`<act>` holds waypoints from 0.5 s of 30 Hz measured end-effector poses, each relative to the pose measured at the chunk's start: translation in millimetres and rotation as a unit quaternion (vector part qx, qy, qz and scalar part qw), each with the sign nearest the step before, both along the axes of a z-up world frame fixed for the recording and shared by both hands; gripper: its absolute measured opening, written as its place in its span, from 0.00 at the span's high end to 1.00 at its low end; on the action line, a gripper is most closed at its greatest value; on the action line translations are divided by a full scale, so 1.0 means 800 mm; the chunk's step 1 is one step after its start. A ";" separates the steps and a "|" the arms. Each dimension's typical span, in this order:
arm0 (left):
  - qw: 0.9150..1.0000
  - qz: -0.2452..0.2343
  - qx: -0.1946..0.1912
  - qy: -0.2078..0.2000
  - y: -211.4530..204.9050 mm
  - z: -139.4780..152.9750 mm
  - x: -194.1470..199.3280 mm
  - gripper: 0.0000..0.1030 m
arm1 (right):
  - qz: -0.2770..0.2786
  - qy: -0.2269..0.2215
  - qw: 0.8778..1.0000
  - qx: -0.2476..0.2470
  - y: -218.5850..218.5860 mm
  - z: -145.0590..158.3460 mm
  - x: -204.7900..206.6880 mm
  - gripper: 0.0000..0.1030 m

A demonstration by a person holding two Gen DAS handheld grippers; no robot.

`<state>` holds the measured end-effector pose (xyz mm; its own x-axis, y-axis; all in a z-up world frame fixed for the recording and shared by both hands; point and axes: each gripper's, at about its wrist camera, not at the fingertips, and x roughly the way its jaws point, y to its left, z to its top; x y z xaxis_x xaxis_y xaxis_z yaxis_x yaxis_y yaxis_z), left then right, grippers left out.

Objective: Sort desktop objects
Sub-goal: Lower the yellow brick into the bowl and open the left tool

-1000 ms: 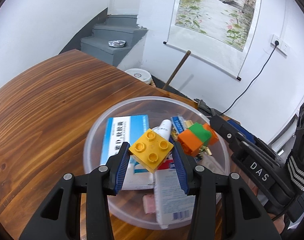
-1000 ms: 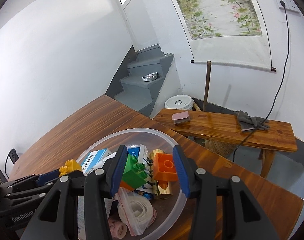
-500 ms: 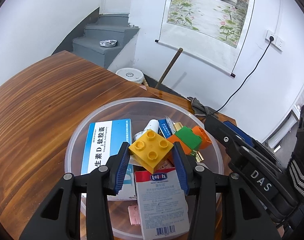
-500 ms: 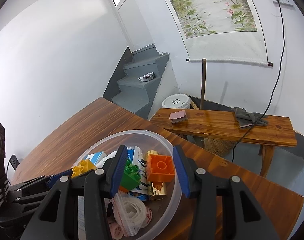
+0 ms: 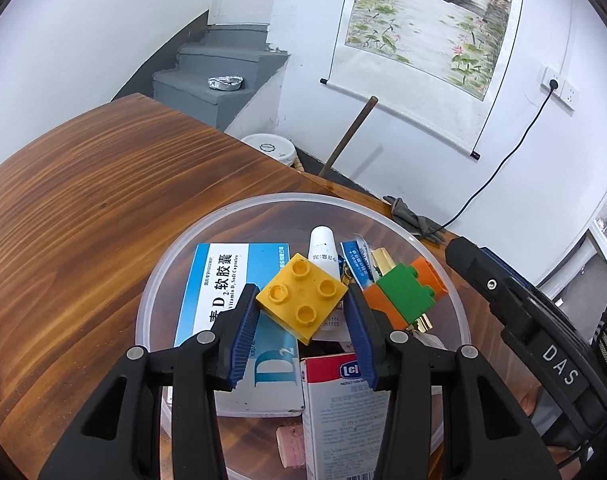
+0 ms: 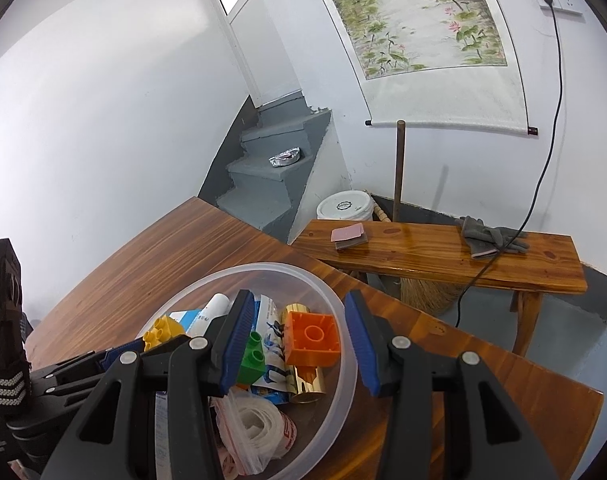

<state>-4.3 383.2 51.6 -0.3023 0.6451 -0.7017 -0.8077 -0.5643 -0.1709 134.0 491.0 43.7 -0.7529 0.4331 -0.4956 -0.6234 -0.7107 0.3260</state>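
We see the yellow brick (image 5: 303,295) pinched corner to corner in our left claw (image 5: 302,312), lifted over the clear bowl (image 5: 239,210) on the wooden surface (image 5: 83,216). Our right claw (image 6: 297,342) grips the orange-and-green brick stack (image 6: 311,338) (blue pads on either side) above the same bowl. Both claws angle downward, side by side, the blue vitamin box (image 5: 219,280) lying beneath.

My tongs' way: clear bowl (image 5: 151,280) crammed w/ boxes, bricks; bare worktop (image 5: 83,200) left, far side.
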 end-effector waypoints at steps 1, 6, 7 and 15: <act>1.000 0.000 -0.001 0.000 0.001 0.000 0.000 0.54 | 0.000 -0.001 1.000 -0.001 0.000 -0.001 0.000 0.50; 1.000 0.000 -0.002 -0.011 0.002 0.001 -0.002 0.47 | 0.001 -0.005 1.000 -0.002 0.001 -0.001 0.000 0.50; 1.000 0.000 -0.001 -0.016 0.001 0.001 -0.002 0.41 | 0.001 -0.005 1.000 -0.003 0.001 -0.001 0.000 0.50; 0.999 0.015 0.008 -0.044 -0.008 0.000 -0.011 0.30 | -0.010 -0.005 1.000 0.002 0.002 -0.003 0.003 0.33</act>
<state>-13.2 377.0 51.9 -0.2592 0.6476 -0.7166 -0.7712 -0.5854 -0.2501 136.4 492.3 41.2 -0.7388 0.4506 -0.5011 -0.6411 -0.6991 0.3167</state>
